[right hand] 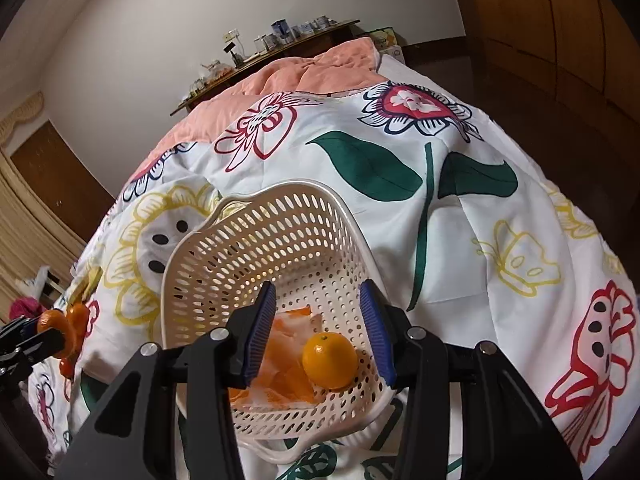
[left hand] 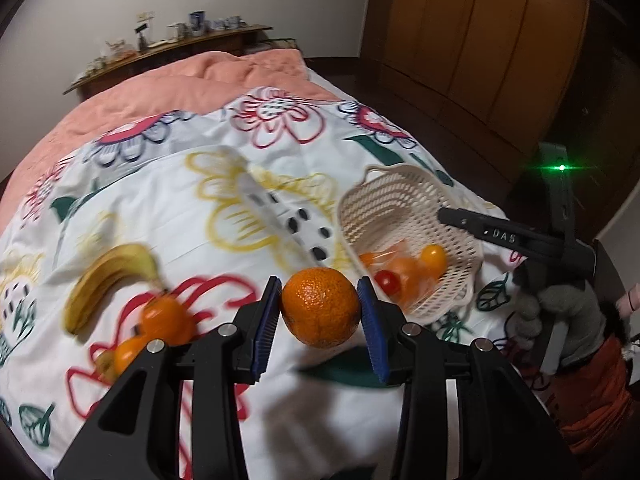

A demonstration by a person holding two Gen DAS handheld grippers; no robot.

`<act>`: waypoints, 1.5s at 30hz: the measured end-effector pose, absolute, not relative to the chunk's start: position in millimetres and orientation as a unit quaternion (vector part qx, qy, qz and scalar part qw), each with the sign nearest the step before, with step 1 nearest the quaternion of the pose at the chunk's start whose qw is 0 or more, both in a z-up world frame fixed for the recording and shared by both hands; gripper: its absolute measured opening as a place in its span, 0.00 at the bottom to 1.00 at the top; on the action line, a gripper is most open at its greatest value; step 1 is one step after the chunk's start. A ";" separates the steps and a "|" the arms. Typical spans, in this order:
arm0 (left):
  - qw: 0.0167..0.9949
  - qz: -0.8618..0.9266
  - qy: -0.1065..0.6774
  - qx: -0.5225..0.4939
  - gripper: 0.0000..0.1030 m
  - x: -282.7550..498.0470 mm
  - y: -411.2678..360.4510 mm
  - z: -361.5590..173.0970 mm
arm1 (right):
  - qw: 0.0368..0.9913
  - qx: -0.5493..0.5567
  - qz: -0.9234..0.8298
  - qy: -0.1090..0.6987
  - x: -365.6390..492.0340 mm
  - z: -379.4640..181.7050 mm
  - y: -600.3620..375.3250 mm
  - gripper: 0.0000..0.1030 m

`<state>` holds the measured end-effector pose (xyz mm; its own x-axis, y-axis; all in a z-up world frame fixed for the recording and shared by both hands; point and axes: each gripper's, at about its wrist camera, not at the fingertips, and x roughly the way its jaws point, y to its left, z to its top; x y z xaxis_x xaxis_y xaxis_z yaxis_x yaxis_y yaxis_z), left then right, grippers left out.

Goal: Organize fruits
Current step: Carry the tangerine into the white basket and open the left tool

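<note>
Fruit lay split between bedspread and basket. One orange [left hand: 320, 307] sat clamped between the blue pads [left hand: 265, 322] of the left gripper [left hand: 320, 312], held above the flowered bedspread [left hand: 224, 208]. Left of that gripper, on the cloth, lay a banana [left hand: 106, 284] and two smaller oranges [left hand: 166, 316], blurred. Ahead and to its right stood the cream basket [left hand: 392, 204], tipped, its open side toward the gripper.

Inside the basket, seen from the left wrist: a yellow-orange round fruit [left hand: 433, 259], a small red one [left hand: 388, 282], and something orange in clear wrap [left hand: 404, 276].

The right gripper [right hand: 320, 332] reached over the basket's near rim [right hand: 280, 436]. Its jaws stood apart, nothing between the pads; whether the right pad [right hand: 376, 332] touched the basket's side wall could not be told. A small orange [right hand: 329, 360] lay on the basket floor just beyond the fingertips, the wrapped orange pieces [right hand: 288, 372] beside it, nearer the left pad.

A gloved hand [left hand: 560, 312] held the right gripper's handle, seen at the far right of the left wrist view.
</note>
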<state>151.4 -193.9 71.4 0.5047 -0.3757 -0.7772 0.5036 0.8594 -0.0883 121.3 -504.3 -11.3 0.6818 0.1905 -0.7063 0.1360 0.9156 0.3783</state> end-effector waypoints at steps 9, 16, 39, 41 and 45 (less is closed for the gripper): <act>0.840 -0.291 0.449 0.085 0.39 185.4 -256.5 56.7 | 0.891 0.222 0.030 0.394 121.9 -16.5 -514.0 0.43; 0.832 -0.291 0.459 0.105 0.39 200.9 -286.6 41.9 | 0.890 0.231 0.046 0.391 125.6 -19.3 -521.2 0.43; 0.834 -0.258 0.482 0.075 0.40 211.5 -265.5 33.6 | 0.880 0.218 0.111 0.406 154.4 -20.4 -504.0 0.43; 0.837 -0.256 0.478 0.075 0.40 209.3 -261.7 35.5 | 0.881 0.212 0.113 0.407 153.5 -18.2 -500.1 0.44; 0.840 -0.251 0.476 0.072 0.40 206.1 -251.0 37.9 | 0.881 0.211 0.108 0.410 152.9 -16.9 -498.0 0.44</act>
<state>206.1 -251.0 37.9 0.4209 -0.3533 -0.8355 0.4900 0.8637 -0.1183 152.9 -498.0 -16.9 0.6405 0.3640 -0.6763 -0.0177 0.8873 0.4608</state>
